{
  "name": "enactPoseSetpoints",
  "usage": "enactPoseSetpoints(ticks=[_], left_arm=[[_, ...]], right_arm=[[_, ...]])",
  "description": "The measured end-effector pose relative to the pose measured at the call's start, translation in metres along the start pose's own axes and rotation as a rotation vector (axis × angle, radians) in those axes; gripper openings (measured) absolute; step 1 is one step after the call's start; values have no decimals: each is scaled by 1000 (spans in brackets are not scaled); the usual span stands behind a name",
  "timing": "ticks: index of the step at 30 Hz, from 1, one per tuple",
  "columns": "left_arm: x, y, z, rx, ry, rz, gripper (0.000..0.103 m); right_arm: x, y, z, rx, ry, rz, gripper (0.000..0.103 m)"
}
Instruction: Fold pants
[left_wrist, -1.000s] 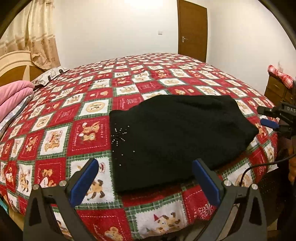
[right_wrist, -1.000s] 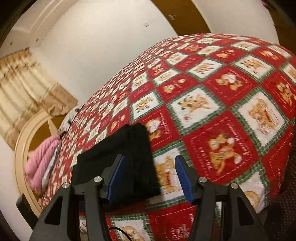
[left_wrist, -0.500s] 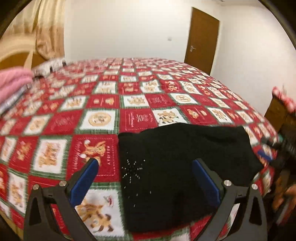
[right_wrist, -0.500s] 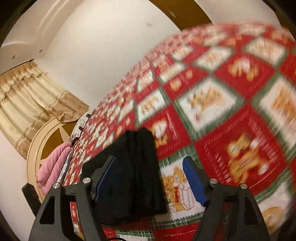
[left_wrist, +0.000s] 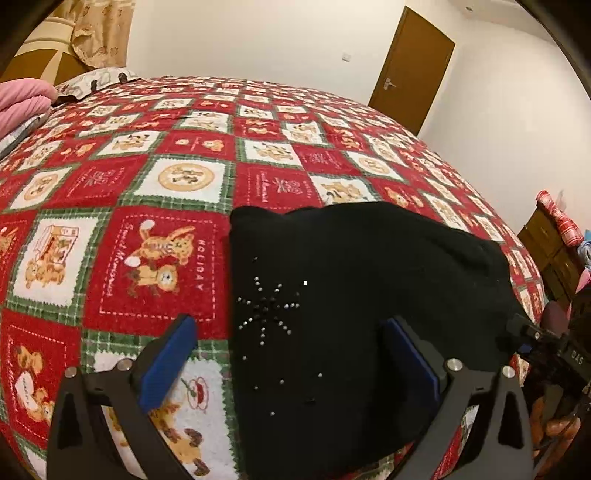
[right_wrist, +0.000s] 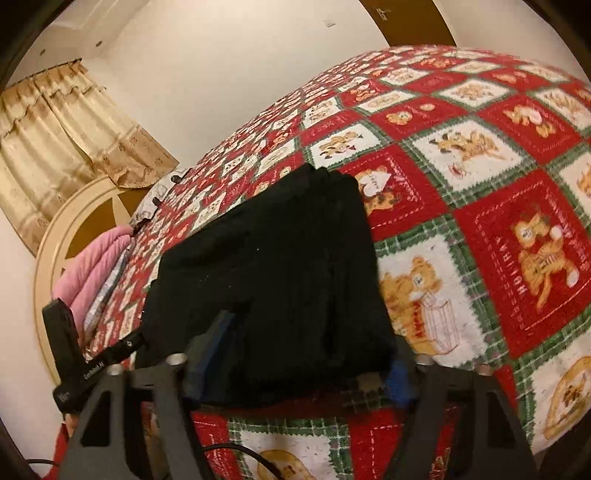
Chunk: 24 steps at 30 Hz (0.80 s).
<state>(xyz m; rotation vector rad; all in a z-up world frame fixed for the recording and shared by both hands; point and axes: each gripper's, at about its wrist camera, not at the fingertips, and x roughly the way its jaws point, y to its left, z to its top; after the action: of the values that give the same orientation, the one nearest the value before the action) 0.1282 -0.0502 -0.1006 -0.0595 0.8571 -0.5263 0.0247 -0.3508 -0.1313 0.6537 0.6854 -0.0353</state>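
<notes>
Left wrist view, L to R. Outside the left finger: red/white/green patchwork bedspread (left_wrist: 155, 254), teddy-bear squares, and far off at upper left a pink folded blanket (left_wrist: 22, 99) by the headboard. Left gripper (left_wrist: 291, 354) has its blue-padded fingers (left_wrist: 168, 363) spread wide, nothing pinched. The left finger sits over bare bedspread just outside the pants' left edge; the right finger is over the black cloth. Between them: black pants (left_wrist: 369, 295), folded into a compact block, flat on the bed, w/ a rhinestone starburst (left_wrist: 266, 306) near the left edge, closer to the left finger. Beyond the right finger the pants run on to the bed's edge, where the right gripper (left_wrist: 546, 350) shows as a dark body, its fingers unclear from here. A brown door (left_wrist: 410, 66) stands in the far wall.

Right wrist view, L to R. Outside the left finger: part of the other gripper, then the headboard & a curtain (right_wrist: 62, 136) farther back. Right gripper (right_wrist: 303, 354) fingers straddle the near end of the pants (right_wrist: 280, 266); jaws have just been closing, cloth between them. Left finger is blurred against the fabric, right finger at the fold's corner. Whether the pads press the cloth: can't tell. Outside the right finger: bare bedspread (right_wrist: 480, 206).
</notes>
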Motion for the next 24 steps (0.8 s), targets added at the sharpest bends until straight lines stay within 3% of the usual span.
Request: enactPoseSetpoints(ticks=[1,4,9,15,17,19,24], left_arm=[[-1,0,-1,-1,0,1,103],[0,-4,-2,-19,9,17,103],[1,-8,1,-50,45,13,99],[-3,-14,2,-20,27,26,55],[-5,-18,3,-9,20,28,33],[-7,-26,3,20,10,42,19],[-14,-44,3,126,-37,124,16]], right_arm=[[0,-3,0,7,-1,-3,56],[0,-13,0,29,9,17,51],[1,13,-1,-101,29,-46,38],[2,14,-3,-143,16,-78,36],[1,19,-7,-193,11,-119,35],[1,28,-7,-243,7,-158,34],[-4,44,0,-294,-9,-195,32]])
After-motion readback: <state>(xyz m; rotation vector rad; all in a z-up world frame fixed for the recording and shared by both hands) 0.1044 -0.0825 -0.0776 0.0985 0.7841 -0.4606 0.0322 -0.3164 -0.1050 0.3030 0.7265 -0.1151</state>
